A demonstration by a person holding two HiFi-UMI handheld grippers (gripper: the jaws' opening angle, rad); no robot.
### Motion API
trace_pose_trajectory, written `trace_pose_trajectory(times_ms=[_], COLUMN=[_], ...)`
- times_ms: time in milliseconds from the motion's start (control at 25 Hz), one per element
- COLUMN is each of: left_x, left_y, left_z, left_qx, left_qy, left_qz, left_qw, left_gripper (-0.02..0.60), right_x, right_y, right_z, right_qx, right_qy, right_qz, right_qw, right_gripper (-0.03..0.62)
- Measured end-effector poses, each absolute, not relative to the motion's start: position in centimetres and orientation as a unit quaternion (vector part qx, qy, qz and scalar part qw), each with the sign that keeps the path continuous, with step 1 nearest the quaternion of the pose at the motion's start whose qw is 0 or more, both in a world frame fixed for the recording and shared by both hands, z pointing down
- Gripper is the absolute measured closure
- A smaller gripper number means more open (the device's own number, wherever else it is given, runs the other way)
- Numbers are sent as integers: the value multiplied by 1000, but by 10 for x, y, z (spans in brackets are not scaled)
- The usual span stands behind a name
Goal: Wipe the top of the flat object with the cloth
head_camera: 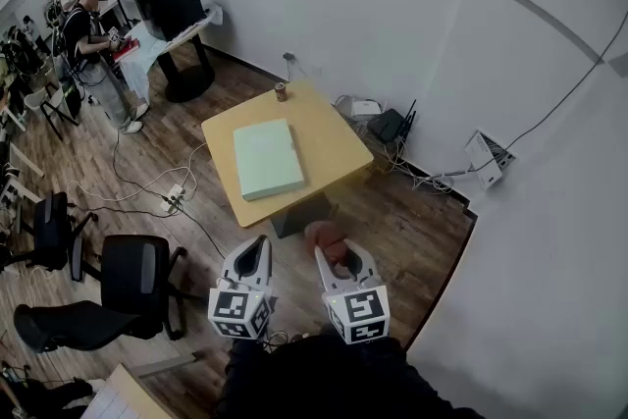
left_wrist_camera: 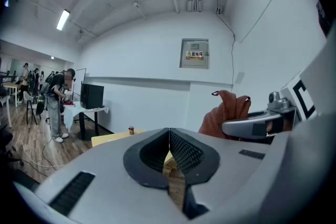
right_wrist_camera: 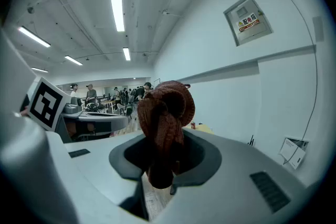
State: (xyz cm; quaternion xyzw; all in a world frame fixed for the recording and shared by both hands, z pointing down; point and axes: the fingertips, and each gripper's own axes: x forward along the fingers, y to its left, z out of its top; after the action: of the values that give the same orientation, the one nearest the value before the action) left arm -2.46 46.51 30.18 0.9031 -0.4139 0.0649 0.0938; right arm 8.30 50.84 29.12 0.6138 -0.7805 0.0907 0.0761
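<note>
Light-wood table (head_camera: 329,142) stands on plank flooring close to a white wall, and the pale green flat object (head_camera: 267,158) lies flat on it, toward its left half. A small can (head_camera: 280,91) sits at the far corner, apart from the flat object.

The cloth (head_camera: 324,238), a rust-brown bundle, is nowhere near that surface. It is pinched in the right gripper (head_camera: 339,255), held low by the person's body and well short of the table. The left gripper (head_camera: 257,250) is just beside it, jaws pressed together with nothing between them.

I judge the wiping has not started and this is the carry toward the table. The next move calls for bringing the right gripper forward and down until the cloth's loose end lies on the green top, then sweeping across it. The closed left gripper could steady the flat object if it slides.

Only the head view shows the flat object's top and how far the grippers are from it. The left gripper view looks level across the room, catching the table's edge and the can (left_wrist_camera: 131,130), plus the cloth (left_wrist_camera: 228,110) from the side. The right gripper view shows the grip itself: the cloth (right_wrist_camera: 165,118) is bunched and knotted-looking, standing up from between the jaws, with people at desks far behind.
</note>
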Motion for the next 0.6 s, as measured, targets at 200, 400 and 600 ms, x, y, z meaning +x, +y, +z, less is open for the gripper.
trace_pose_trajectory(times_ms=[200,400,600], left_x=[-21,-23,-20], left_y=[464,465,469], left_z=[306,309,315], left_qx=[902,895,888], left_qy=[-415,-429,-442], left_qz=[64,65,67], left_qw=[97,100,101], left_gripper=[548,548,548], right_x=[88,89,94], right_y=[507,505,505], right_z=[296,297,301], right_qx=[613,604,592], right_qy=[-781,-788,-797], right_qz=[92,91,104], right_qw=[80,78,66], right_gripper=[471,471,465])
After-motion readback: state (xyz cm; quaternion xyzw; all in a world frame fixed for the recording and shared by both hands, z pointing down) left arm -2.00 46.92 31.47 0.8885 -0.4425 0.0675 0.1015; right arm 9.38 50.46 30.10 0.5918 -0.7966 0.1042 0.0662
